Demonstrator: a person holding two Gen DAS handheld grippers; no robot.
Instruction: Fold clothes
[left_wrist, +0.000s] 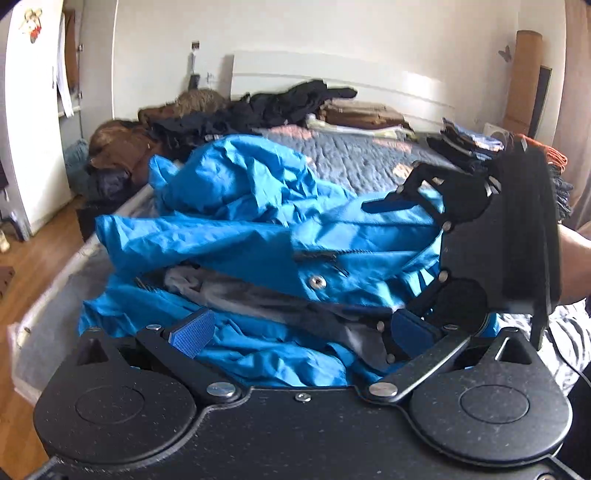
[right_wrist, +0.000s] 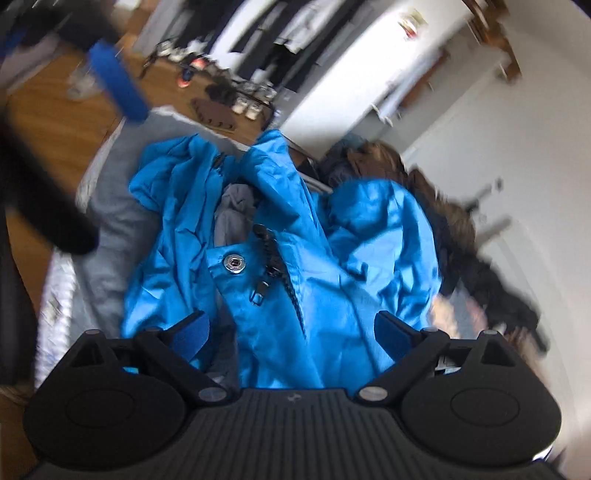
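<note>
Item 1: crumpled bright-blue nylon jacket (left_wrist: 258, 225) w/ grey lining, black zip and a silver snap button (left_wrist: 317, 282). Lies bunched on the near end of the grey quilted bedspread (left_wrist: 354, 158), front partly open, lining showing in the gap. Hood end points twd the far clothes heap.

Item 2: left gripper (left_wrist: 301, 332), black body, blue ribbed pads. Jaws spread wide, nothing between them; hovers just over the jacket's near edge, fabric lying below the gap.

Item 3: right gripper (right_wrist: 291, 330), same build. Jaws also apart, no cloth pinched; jacket's zip side sits under and between the pads. In the left wrist view it comes in from the right side, seen side-on, a hand (left_wrist: 576, 266) behind it.

Item 4: heap of dark and brown unfolded garments (left_wrist: 229, 114) along the head of the bed, by the white headboard (left_wrist: 332, 77).

Item 5: stack of folded clothes (left_wrist: 472, 142), far right of bed, well apart from the jacket.

Item 6: wooden floor (left_wrist: 40, 254) left of bed; white wardrobe (left_wrist: 33, 110) beyond. Right wrist view is motion-blurred; shoes and hanging clothes there are only roughly legible.
</note>
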